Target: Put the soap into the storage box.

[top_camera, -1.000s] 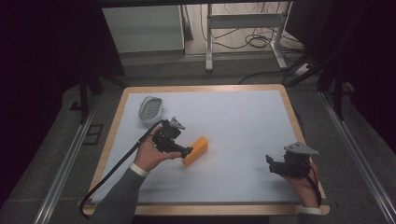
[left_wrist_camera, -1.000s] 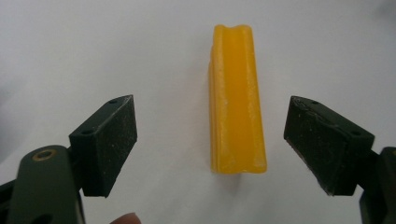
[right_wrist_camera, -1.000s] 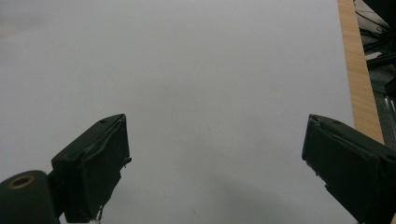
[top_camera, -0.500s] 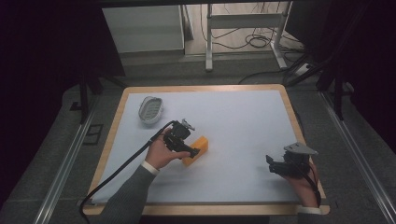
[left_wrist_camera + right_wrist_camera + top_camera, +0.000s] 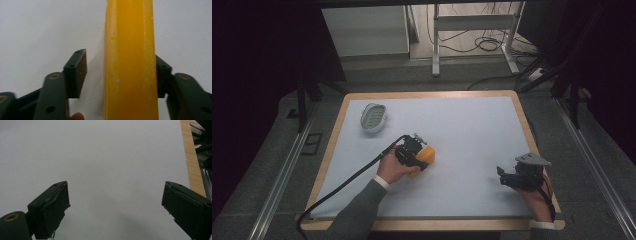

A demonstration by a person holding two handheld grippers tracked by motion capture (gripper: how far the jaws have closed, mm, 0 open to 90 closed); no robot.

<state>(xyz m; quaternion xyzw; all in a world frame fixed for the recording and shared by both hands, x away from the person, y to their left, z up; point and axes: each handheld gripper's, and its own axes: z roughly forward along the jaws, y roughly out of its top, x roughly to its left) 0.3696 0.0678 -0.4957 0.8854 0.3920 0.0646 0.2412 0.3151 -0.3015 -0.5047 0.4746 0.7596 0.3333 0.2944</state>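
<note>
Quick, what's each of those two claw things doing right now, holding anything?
Left gripper: fingers have just been closing around the orange block; one finger touches it, the other has a gap, so no grip yet.
Right gripper: open, nothing between its fingers.

table (image 5: 362, 102): white top, wood rim | on it: orange block (image 5: 429, 153); grey dish (image 5: 373, 117), possibly ribbed

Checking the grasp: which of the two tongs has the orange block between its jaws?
The left tongs: the orange block stands between its jaws, which have just been closing, a gap still at one pad. The right tongs gape over bare table.
</note>
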